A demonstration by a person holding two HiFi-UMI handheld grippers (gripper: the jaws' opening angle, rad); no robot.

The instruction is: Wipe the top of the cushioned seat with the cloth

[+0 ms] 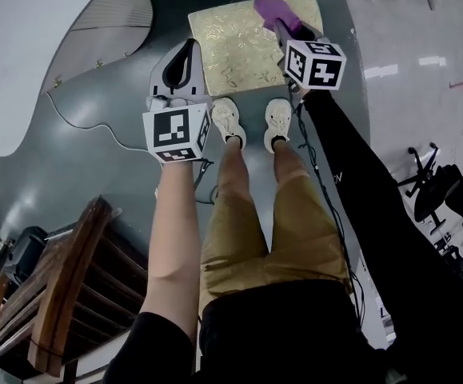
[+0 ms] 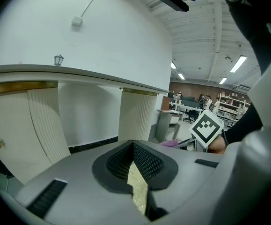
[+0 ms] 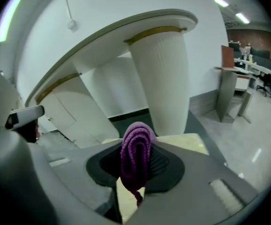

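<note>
The cushioned seat (image 1: 239,46) is a square, gold-patterned pad low on the floor ahead of the person's feet. A purple cloth (image 1: 273,10) hangs over its far right part, and my right gripper (image 1: 279,21) is shut on it. In the right gripper view the folded cloth (image 3: 136,159) fills the gap between the jaws, with the seat (image 3: 184,142) below it. My left gripper (image 1: 189,48) is shut and holds nothing, hovering beside the seat's left edge. Its closed tips (image 2: 133,147) show a strip of the seat (image 2: 137,187) beneath.
A white curved counter (image 1: 31,38) on fluted columns (image 3: 165,78) bends round the left and far side. A wooden chair (image 1: 63,294) stands at the lower left. A thin cable (image 1: 95,122) lies on the floor. The person's white shoes (image 1: 228,122) stand just before the seat. An office chair (image 1: 431,186) is at the right.
</note>
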